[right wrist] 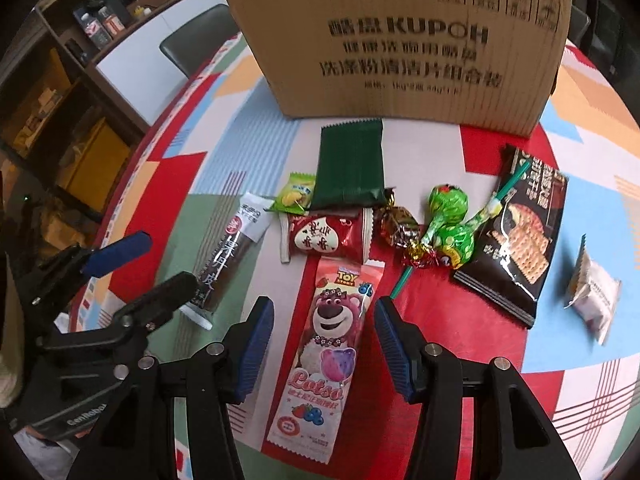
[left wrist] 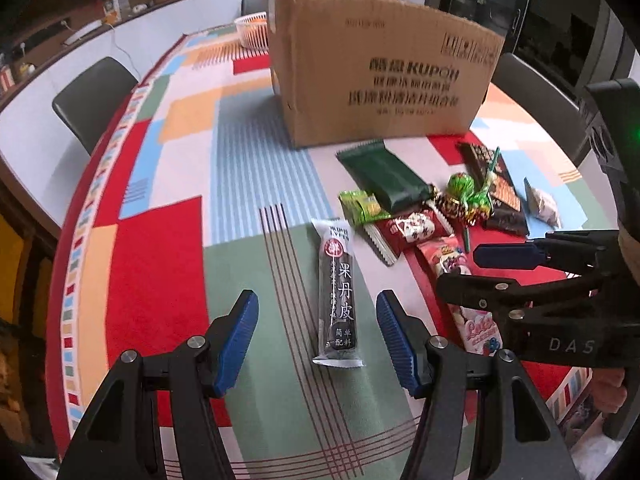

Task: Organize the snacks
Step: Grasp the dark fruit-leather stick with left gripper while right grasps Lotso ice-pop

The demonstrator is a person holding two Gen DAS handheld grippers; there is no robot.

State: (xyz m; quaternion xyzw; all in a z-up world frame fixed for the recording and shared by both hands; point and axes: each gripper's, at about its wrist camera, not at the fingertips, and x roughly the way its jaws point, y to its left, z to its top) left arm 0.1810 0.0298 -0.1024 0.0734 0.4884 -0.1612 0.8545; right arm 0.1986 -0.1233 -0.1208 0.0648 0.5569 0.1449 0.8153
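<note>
Snacks lie on a colourful tablecloth before a cardboard box (left wrist: pixel 380 72), which also shows in the right wrist view (right wrist: pixel 400 40). My left gripper (left wrist: pixel 316 340) is open, its jaws either side of a long black fruit-leather bar (left wrist: pixel 338 296), also seen from the right (right wrist: pixel 228 256). My right gripper (right wrist: pixel 324 340) is open, its jaws either side of a pink Lotso pack (right wrist: pixel 324 352); the left wrist view shows that gripper (left wrist: pixel 500 264) from the side above the pack (left wrist: pixel 444 260). Neither holds anything.
Further snacks lie behind: a dark green pack (right wrist: pixel 350 168), a small green candy (right wrist: pixel 296 194), a red heart pack (right wrist: pixel 326 236), green lollipops (right wrist: pixel 450 220), a black cracker bag (right wrist: pixel 516 236), a white wrapped cake (right wrist: pixel 596 296). A white basket (left wrist: pixel 252 30) stands far back. Chairs surround the table.
</note>
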